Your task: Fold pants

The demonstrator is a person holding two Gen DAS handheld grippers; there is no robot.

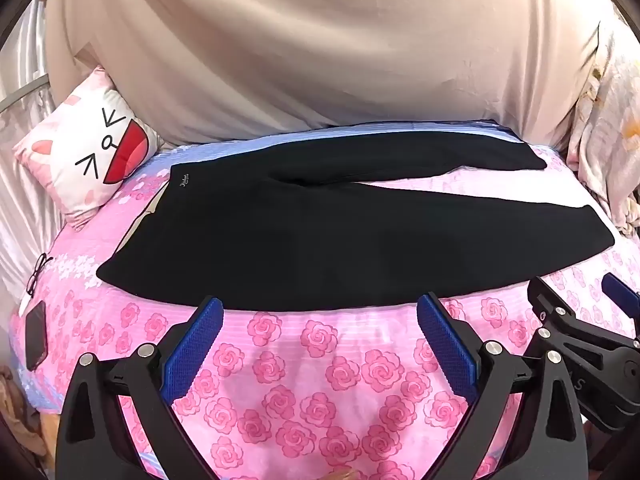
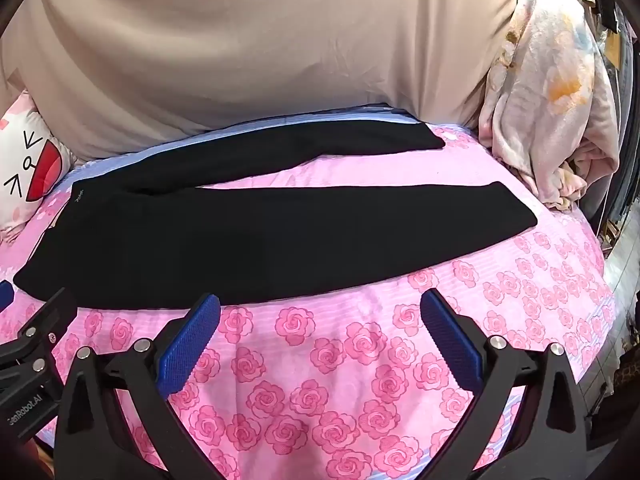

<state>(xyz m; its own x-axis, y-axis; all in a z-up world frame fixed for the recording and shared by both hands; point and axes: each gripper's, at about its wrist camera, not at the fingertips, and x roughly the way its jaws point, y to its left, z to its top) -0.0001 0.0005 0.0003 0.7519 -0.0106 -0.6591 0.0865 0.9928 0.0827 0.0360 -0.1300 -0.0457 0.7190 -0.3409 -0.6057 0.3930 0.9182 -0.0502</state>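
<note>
While the black pants (image 1: 352, 236) lie spread flat across the bed (image 1: 320, 380), waistband toward nine o'clock and the two legs splayed apart toward three o'clock, nothing is touching them; the near leg runs along the front edge of the garment, the far leg angles off toward one o'clock, and a wedge of pink rose-print sheet shows between them; just short of the near hem, at six o'clock, the left gripper (image 1: 318, 320) hangs with its blue fingers (image 1: 192, 344) spread wide and nothing between them; the right gripper (image 2: 320, 320) sits beside it toward three o'clock, fingers likewise released and empty, over bare sheet; out at nine o'clock a cartoon-face pillow (image 1: 92, 152) leans by the waistband; at eight o'clock a pair of glasses (image 1: 38, 272) and a dark phone (image 1: 36, 340) rest on the bed edge; a beige cloth (image 1: 320, 40) hangs behind at twelve, and a crumpled floral blanket (image 2: 548, 100) piles up at two o'clock.
</note>
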